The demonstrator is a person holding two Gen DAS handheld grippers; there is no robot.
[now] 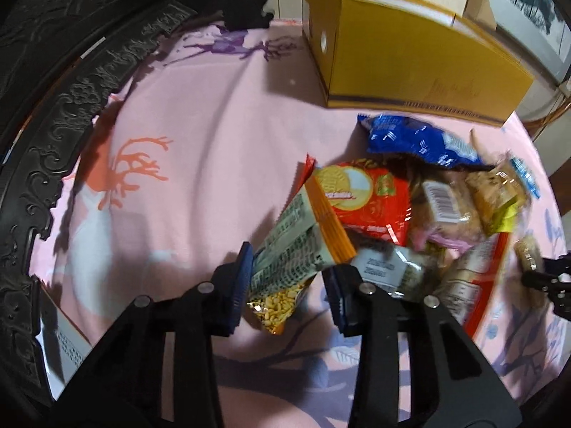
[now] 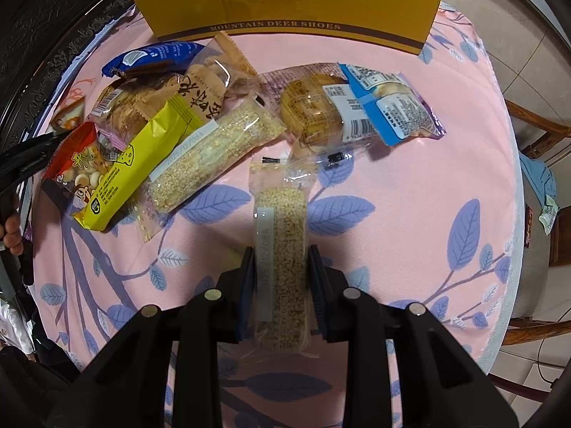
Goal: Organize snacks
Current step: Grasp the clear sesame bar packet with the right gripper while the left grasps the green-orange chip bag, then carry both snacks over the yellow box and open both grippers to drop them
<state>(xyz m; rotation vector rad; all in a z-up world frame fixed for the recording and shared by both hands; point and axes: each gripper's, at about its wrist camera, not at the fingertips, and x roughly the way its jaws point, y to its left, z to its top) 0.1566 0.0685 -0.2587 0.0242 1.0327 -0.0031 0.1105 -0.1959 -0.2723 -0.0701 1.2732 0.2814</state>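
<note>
My left gripper [image 1: 291, 281] is shut on an orange-edged packet of yellow grains [image 1: 296, 242], which lies at the near edge of a snack pile on the pink cloth [image 1: 196, 142]. Right behind it sit a red biscuit packet [image 1: 371, 196] and a blue packet [image 1: 417, 139]. In the right wrist view my right gripper [image 2: 282, 271] is shut on a sesame bar in a clear wrapper [image 2: 282, 221], pointing away from me. A second sesame bar [image 2: 210, 153], a yellow cheese packet [image 2: 142, 164] and a blue-and-white packet [image 2: 389, 103] lie beyond it.
A yellow shoe box [image 2: 285, 0] stands at the far side of the table, also seen as the shoe box [image 1: 410, 57] from the left. Dark carved furniture [image 1: 71, 89] borders the left. The cloth's edge [image 2: 514, 178] drops off at the right beside a wooden chair [image 2: 535, 132].
</note>
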